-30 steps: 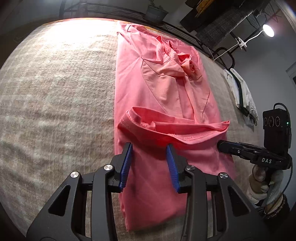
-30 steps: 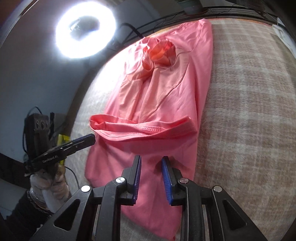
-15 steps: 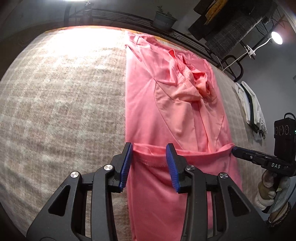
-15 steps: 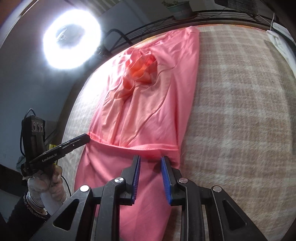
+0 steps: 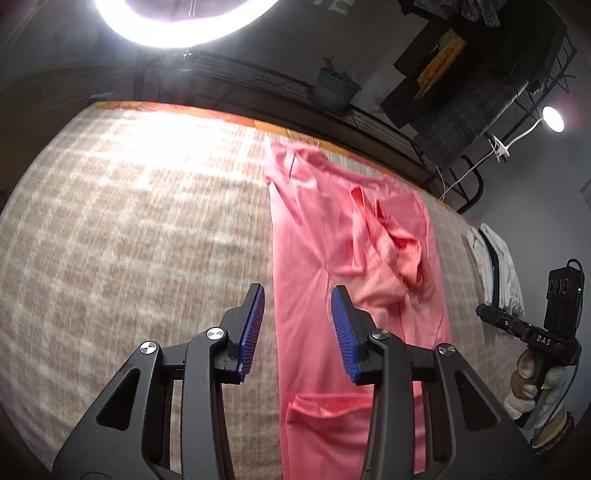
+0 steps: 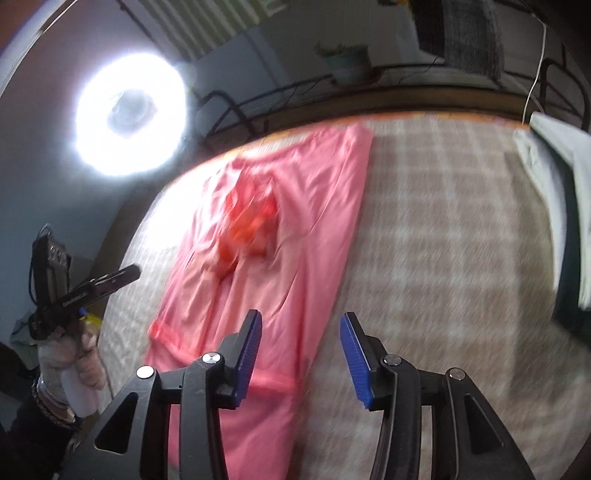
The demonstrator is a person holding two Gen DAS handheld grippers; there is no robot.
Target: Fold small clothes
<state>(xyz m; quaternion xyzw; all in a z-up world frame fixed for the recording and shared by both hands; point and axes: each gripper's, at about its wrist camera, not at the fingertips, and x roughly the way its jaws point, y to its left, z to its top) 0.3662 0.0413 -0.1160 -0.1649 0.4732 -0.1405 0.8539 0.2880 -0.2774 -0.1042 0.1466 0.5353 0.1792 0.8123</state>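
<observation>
A pink garment (image 5: 332, 240) (image 6: 295, 221) lies flat as a long strip on the plaid blanket (image 5: 129, 240), collar end far away. Its hem is folded over, making a crosswise edge (image 5: 325, 402) (image 6: 273, 380) under the near part of both tools. My left gripper (image 5: 297, 328) hangs open above the garment's left edge, with nothing pressed between its blue pads. My right gripper (image 6: 301, 350) has its jaws opening over the garment's right edge and holds nothing. Each gripper shows in the other's view (image 5: 517, 326) (image 6: 125, 275), held by a gloved hand (image 5: 535, 384).
A white and dark piece of clothing (image 5: 498, 266) (image 6: 554, 192) lies at the blanket's right side. A bright ring light (image 5: 177, 22) (image 6: 129, 114) glares beyond the far edge. A metal rail with a plant pot (image 5: 338, 88) runs behind the bed.
Both grippers have risen and moved toward the collar end. The folded hem, once puffed up ahead of the fingers, now lies flat beneath them. The right jaws have widened.
</observation>
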